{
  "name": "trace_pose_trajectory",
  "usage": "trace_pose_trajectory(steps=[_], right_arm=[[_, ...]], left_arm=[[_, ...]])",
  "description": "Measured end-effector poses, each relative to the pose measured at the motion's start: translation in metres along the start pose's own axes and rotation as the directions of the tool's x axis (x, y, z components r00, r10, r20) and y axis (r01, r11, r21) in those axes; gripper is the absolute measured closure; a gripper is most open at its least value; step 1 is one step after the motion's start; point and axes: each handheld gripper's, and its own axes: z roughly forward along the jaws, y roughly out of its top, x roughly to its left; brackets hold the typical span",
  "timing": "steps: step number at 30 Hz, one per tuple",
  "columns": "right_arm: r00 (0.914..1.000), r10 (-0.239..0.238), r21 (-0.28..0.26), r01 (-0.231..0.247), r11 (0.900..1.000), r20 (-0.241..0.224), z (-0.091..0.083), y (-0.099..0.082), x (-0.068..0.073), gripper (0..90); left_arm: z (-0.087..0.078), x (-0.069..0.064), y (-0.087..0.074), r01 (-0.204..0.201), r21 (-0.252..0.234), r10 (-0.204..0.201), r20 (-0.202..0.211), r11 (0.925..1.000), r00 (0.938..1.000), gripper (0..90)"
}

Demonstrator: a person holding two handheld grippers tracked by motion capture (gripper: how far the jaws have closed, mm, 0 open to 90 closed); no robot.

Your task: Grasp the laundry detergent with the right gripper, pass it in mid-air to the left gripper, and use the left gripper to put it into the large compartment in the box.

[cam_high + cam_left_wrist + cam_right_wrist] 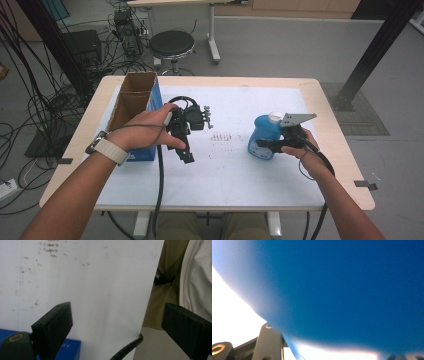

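Blue bottle [264, 138] upright on worktop [230, 185], right of centre — right gripper [265, 144] fingers clamped on its lower body. Left gripper [186, 150] fingers spread wide, empty, near cardboard box [131, 100]. Lift straight, keep squeeze steady — smooth plastic likely slippery.

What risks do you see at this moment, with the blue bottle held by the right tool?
1. The right tool grips the blue bottle on its rounded side, so it may slip or tip.
2. The open cardboard box stands beside the left hand; a careless move might knock it.
3. The left tool has a trailing cable that may snag.
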Motion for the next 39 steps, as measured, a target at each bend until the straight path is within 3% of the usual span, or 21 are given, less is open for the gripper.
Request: trace_pose_trajectory(steps=[39], right_arm=[[1.0, 0.006, -0.001, -0.006, 1.0, -0.002, 0.0003, -0.0002, 0.0, 42.1]], left_arm=[[0.0, -0.0013, 0.0001, 0.004, -0.014, -0.005, -0.006, 0.9999, 1.0, 10.5]])
